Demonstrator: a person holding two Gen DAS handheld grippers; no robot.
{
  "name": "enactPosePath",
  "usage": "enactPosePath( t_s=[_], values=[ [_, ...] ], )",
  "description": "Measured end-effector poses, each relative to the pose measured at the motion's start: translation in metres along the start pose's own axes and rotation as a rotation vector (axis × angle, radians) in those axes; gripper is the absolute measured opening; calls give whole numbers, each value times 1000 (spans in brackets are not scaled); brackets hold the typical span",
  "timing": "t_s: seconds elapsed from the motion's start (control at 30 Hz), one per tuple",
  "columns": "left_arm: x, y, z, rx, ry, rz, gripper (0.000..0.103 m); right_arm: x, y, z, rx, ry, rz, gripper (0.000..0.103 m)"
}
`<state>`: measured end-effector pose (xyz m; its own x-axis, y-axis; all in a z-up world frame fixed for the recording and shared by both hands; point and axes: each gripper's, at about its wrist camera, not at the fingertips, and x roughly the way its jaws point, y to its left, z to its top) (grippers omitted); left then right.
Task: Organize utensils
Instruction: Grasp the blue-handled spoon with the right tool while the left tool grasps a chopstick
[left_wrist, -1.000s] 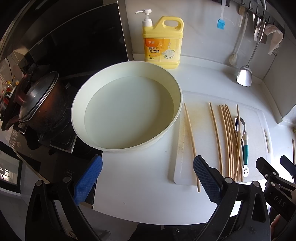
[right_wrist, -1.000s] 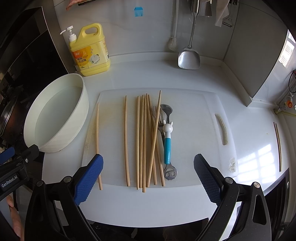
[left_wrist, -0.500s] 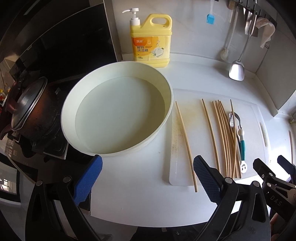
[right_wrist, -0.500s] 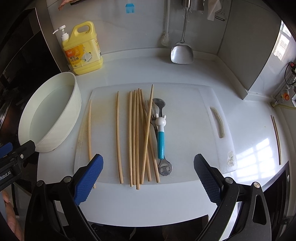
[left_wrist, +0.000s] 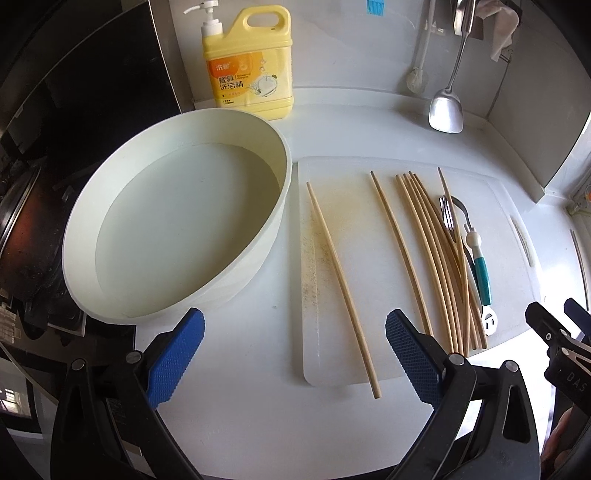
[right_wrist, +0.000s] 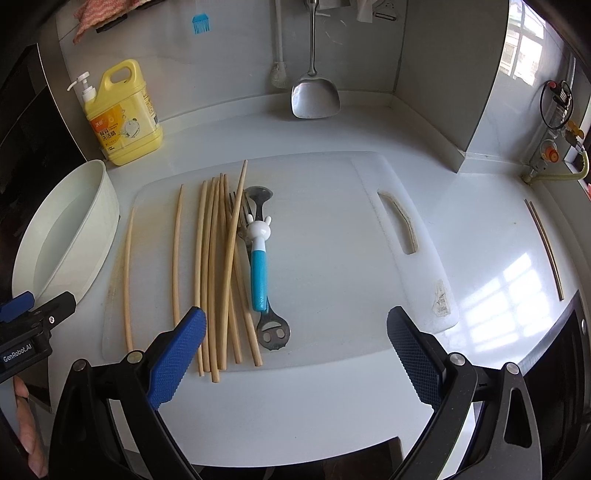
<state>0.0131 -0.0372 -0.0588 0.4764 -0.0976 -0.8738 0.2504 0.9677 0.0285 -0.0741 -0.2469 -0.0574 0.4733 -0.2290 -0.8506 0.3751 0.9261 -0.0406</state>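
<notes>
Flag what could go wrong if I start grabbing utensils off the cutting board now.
1. The chopsticks lie bunched and crossed over the fork; pinching one may drag its neighbours or roll them off the cutting board.
2. The blue-handled utensil rests against that pile, so lifting it could scatter the sticks.
3. The basin holds water right beside the board; the left hand-held gripper, open close by, might bump its rim.

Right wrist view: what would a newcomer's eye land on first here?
Probably the bundle of chopsticks fanned across the white cutting board, with a blue-handled spoon lying along their right side. Next, the yellow soap bottle by the back wall and the big white basin at the left.
</notes>
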Motion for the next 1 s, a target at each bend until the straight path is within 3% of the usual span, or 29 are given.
enactPosePath(
  t_s=[0.2,0.5,1.0],
  values=[
    [19,-10,-5,-84,-24,-12,97,30,-11,6,-57,6,61,94],
    [36,-28,-9,-152,-77,88,97,64,-16,29,-95,-69,131,94],
    [64,-27,-11,-164,-126,113,97,100,-15,40,-66,-114,98,94]
  ],
)
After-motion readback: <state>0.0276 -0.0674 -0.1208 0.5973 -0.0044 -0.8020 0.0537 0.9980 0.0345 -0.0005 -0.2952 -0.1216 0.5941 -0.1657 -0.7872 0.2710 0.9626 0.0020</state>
